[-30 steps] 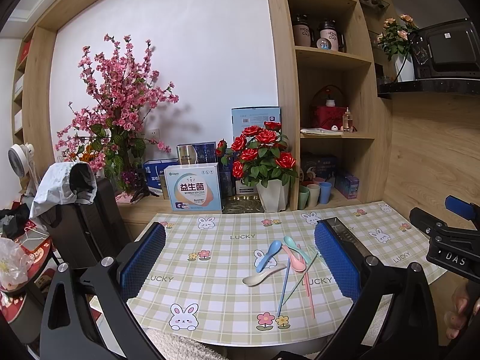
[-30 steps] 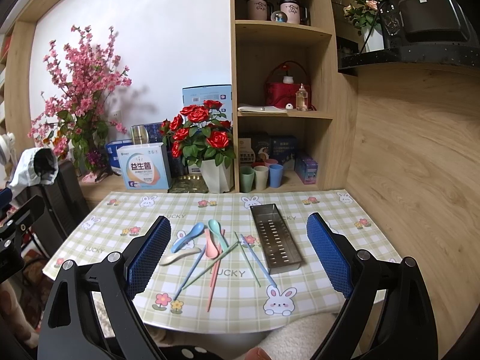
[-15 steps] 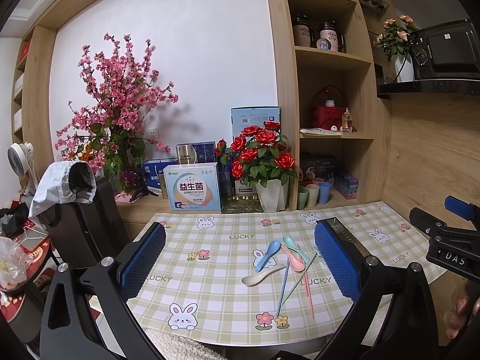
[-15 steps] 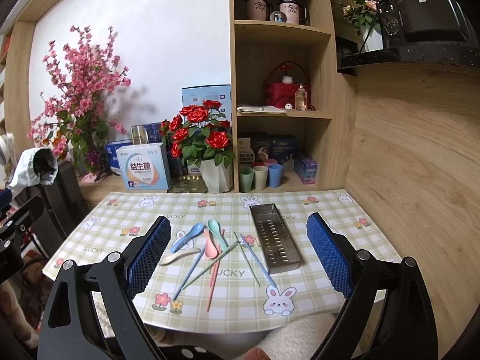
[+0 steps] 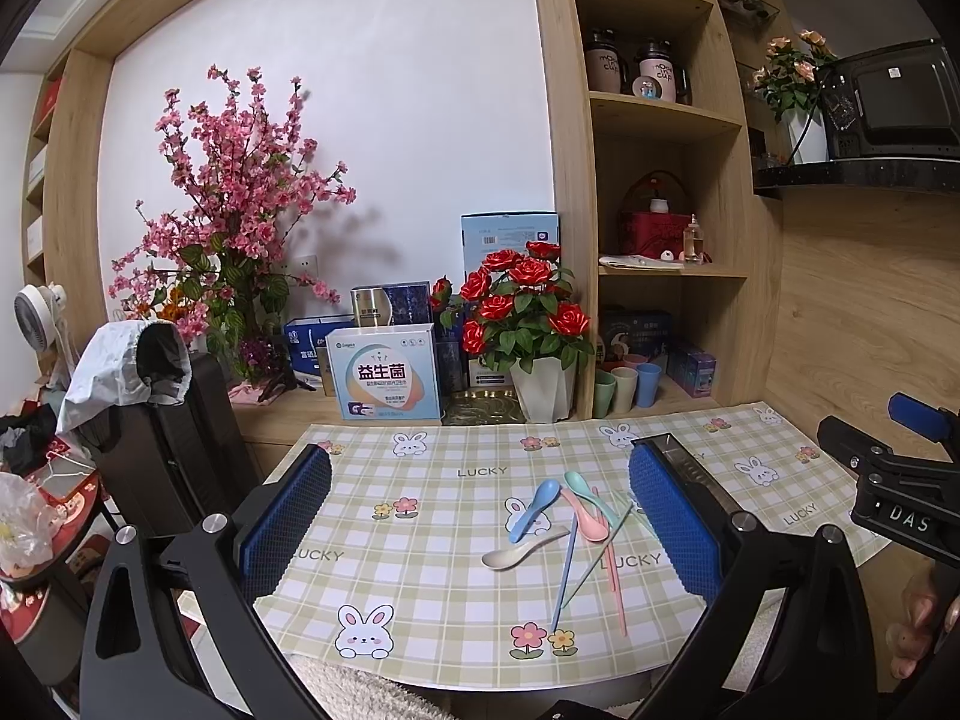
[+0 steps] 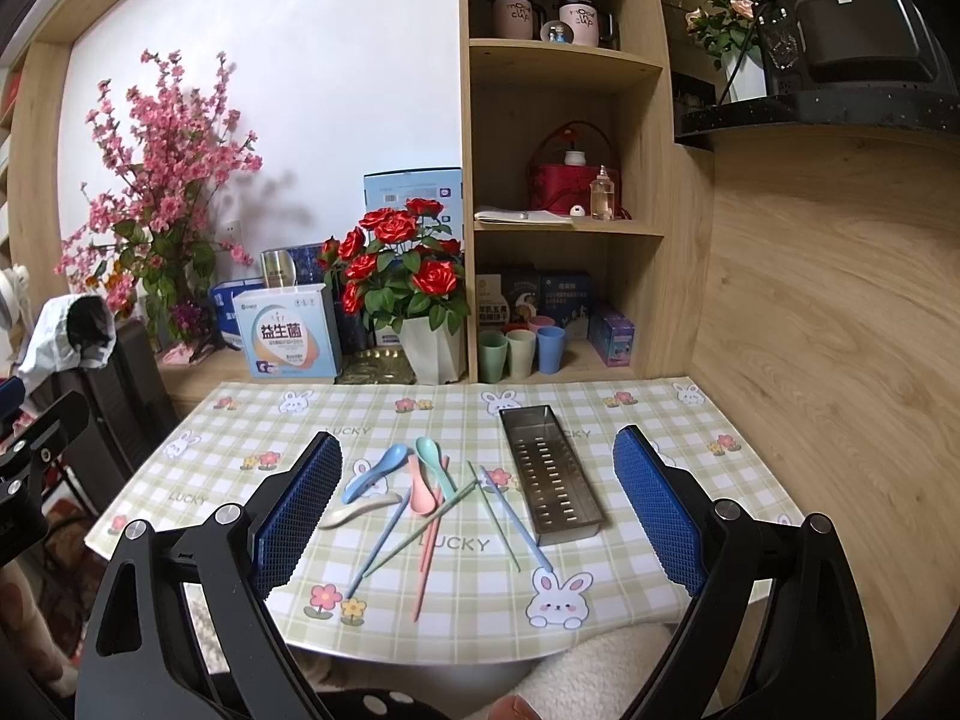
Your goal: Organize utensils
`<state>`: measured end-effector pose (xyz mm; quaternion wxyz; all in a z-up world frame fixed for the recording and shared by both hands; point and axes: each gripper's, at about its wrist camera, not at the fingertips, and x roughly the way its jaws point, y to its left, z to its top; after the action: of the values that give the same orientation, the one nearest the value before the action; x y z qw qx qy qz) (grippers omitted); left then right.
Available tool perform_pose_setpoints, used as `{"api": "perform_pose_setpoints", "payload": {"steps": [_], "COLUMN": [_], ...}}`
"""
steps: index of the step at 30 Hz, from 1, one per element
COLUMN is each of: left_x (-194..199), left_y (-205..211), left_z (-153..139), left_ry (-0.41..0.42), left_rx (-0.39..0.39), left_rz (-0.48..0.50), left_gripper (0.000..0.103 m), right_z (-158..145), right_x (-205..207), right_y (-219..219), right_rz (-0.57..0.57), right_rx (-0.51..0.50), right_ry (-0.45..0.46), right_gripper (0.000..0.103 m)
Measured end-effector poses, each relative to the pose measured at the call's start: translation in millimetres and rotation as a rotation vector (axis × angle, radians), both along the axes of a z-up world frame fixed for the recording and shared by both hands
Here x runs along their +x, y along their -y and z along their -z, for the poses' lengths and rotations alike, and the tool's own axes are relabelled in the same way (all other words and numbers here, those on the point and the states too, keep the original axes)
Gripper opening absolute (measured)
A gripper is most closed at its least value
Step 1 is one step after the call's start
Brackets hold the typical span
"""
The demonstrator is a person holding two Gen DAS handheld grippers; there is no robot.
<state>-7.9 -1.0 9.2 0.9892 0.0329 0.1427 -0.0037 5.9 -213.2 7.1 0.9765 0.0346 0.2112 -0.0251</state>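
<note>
Several pastel spoons and chopsticks lie in a loose pile on the checked tablecloth: a blue spoon (image 6: pixel 375 471), a white spoon (image 6: pixel 359 510), a pink spoon (image 6: pixel 420 492), a teal spoon (image 6: pixel 433 457) and crossed chopsticks (image 6: pixel 429 525). Right of the pile stands a perforated metal utensil tray (image 6: pixel 549 471), with nothing in it. My right gripper (image 6: pixel 477 531) hangs open above the near table edge, in front of the pile. My left gripper (image 5: pixel 480 531) is open too, back from the spoons (image 5: pixel 534 510); its right finger hides most of the tray (image 5: pixel 675 450).
A white pot of red roses (image 6: pixel 429 348), boxes (image 6: pixel 285 339) and three cups (image 6: pixel 522 351) line the back ledge. Wooden shelves (image 6: pixel 564 228) rise behind, a wood wall on the right. A dark chair with a cloth (image 5: pixel 150 414) stands left of the table.
</note>
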Motion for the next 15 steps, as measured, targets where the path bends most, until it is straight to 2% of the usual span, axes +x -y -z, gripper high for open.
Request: {"api": "perform_pose_setpoints", "payload": {"steps": [15], "left_x": [0.5], "left_y": [-0.3], "left_z": [0.6], "left_ry": [0.0], "left_rx": [-0.002], "left_rz": [-0.001], "left_gripper": [0.097], "right_z": [0.8], "right_x": [0.1], "right_y": [-0.9], "right_rz": [0.001], "right_rx": [0.0], "right_ry": [0.0], "right_gripper": [0.089]}}
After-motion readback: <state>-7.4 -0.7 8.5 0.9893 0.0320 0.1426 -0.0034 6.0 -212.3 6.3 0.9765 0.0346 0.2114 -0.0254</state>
